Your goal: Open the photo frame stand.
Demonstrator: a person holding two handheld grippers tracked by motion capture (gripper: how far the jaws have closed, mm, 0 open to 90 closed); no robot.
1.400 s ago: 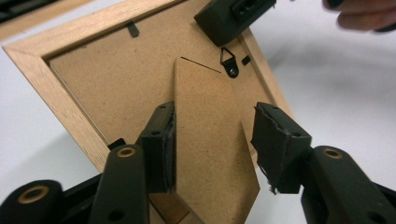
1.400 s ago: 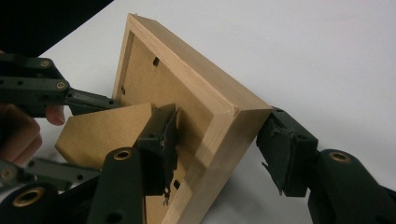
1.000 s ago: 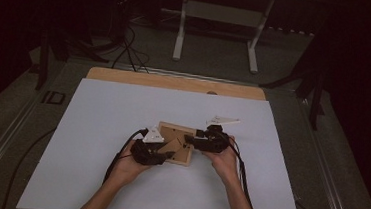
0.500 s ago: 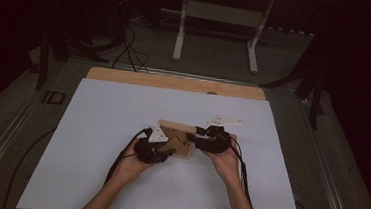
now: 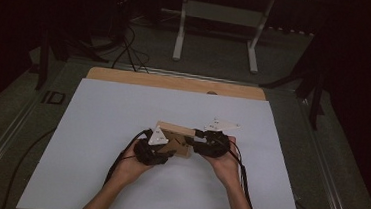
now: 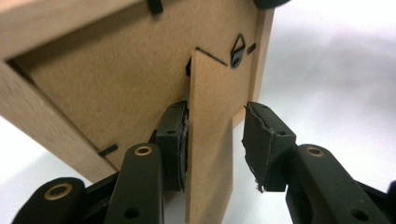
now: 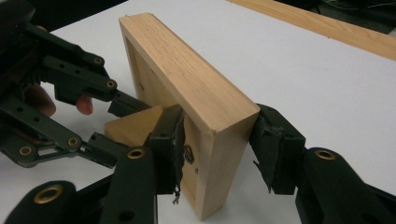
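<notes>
Picture frame (image 5: pixel 173 136) at table centre, tilted more upright than a second ago. Right gripper (image 7: pixel 219 154) clamps its edge; left gripper (image 6: pixel 215 140), jaws reopened, straddles the back stand (image 6: pixel 210 140) loosely.

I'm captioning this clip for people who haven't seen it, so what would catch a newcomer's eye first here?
First the wooden picture frame, propped on edge mid-table on the white sheet, between two hand-held grippers. The right gripper straddles the frame's corner. The left gripper brackets the fold-out stand flap on the fibreboard back; one pad touches it, the other stands clear.
</notes>
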